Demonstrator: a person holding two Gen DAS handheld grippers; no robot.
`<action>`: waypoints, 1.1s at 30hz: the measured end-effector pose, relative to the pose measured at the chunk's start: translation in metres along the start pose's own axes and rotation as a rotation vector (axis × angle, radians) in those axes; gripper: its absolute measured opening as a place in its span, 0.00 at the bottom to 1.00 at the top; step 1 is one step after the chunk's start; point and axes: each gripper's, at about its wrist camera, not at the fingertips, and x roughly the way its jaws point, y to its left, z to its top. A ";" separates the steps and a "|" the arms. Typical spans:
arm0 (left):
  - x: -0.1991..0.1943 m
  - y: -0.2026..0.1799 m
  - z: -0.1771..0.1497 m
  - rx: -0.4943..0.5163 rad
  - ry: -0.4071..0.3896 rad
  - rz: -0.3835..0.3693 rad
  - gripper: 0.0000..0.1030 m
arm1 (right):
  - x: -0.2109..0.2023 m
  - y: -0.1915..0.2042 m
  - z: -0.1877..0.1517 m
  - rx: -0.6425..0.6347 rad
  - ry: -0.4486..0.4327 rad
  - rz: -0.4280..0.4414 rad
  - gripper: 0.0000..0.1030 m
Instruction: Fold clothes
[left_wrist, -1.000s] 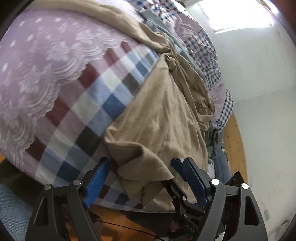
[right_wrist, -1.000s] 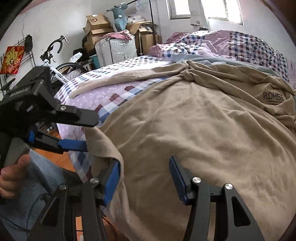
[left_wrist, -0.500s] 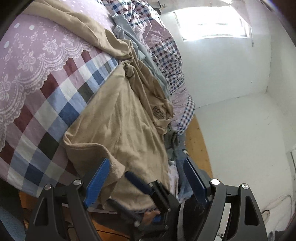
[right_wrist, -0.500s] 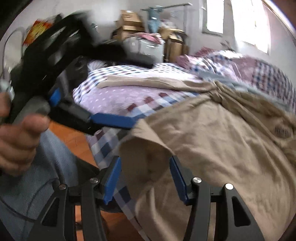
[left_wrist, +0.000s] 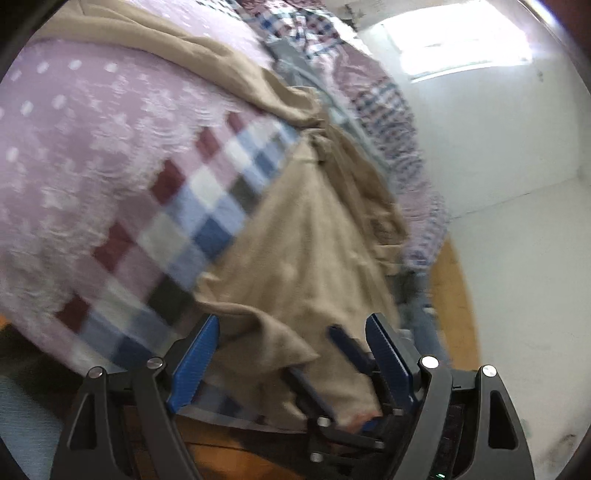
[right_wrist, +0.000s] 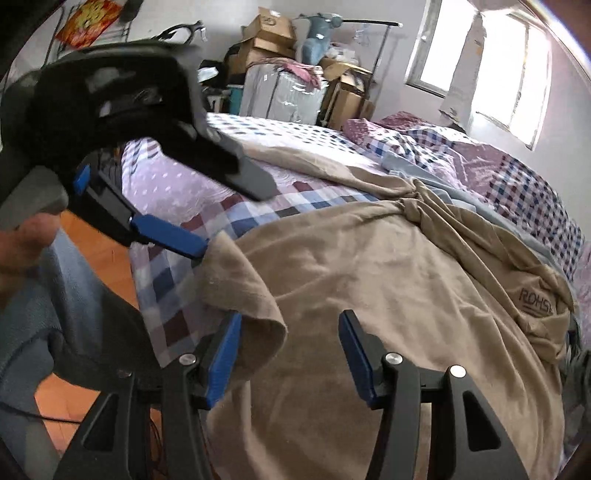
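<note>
right wrist view: the right gripper (right_wrist: 290, 354) has its blue-padded jaws spread wide over the near corner of a tan cotton garment (right_wrist: 388, 288), nothing pinched. the garment lies spread on a bed with a lilac, red and blue checked cover (right_wrist: 207, 218), bunched at the far end. the left gripper (right_wrist: 177, 242) is at that same corner, jaws apart too; its own view is blurred

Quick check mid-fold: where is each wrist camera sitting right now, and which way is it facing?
Left wrist: behind the open left gripper, looking along the bed edge toward the white wall; the shirt hem lies between its fingers.
Right wrist: behind the open right gripper, facing across the bed toward boxes; the left gripper and hand show.
Shared: shirt, bed.
</note>
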 end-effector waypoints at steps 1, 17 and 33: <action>0.002 0.000 -0.001 0.005 0.012 0.011 0.82 | 0.000 0.002 0.000 -0.011 -0.002 0.012 0.55; 0.011 -0.006 -0.009 0.032 0.093 -0.057 0.73 | -0.005 0.055 -0.007 -0.215 0.027 0.229 0.50; -0.010 0.000 -0.009 -0.052 0.077 -0.221 0.73 | -0.016 0.052 0.002 -0.224 -0.062 0.067 0.51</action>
